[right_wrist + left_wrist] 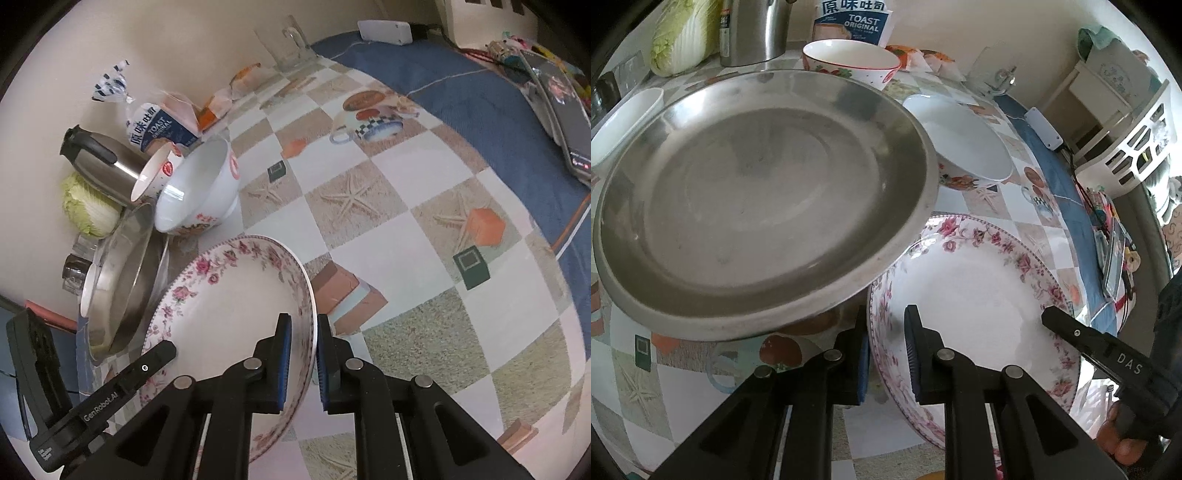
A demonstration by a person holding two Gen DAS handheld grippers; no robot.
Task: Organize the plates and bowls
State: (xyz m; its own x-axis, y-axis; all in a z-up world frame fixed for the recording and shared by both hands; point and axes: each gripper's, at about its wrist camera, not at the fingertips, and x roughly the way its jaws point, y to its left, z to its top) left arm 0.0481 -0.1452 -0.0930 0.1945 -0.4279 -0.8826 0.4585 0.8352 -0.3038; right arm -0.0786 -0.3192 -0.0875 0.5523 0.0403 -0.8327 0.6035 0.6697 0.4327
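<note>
A white plate with a pink floral rim (979, 295) (229, 306) is held between both grippers over the patterned tablecloth. My left gripper (886, 332) is shut on its left rim. My right gripper (303, 325) is shut on its right rim. A steel plate (757, 192) (118, 291) lies just left of it, on what looks like a second steel plate, and its edge overlaps the floral plate in the left wrist view. Behind stand a white bowl with flower prints (964, 147) (199, 192), a red-rimmed bowl (849, 59) (155, 170) and a plain white bowl (624, 122).
A steel kettle (757, 33) (99, 162), a cabbage (683, 37) (88, 210) and a toast bag (853, 22) (162, 125) line the wall. A glass mug (288, 44), a white power strip (384, 31) and a phone (565, 107) sit at the far right on blue cloth.
</note>
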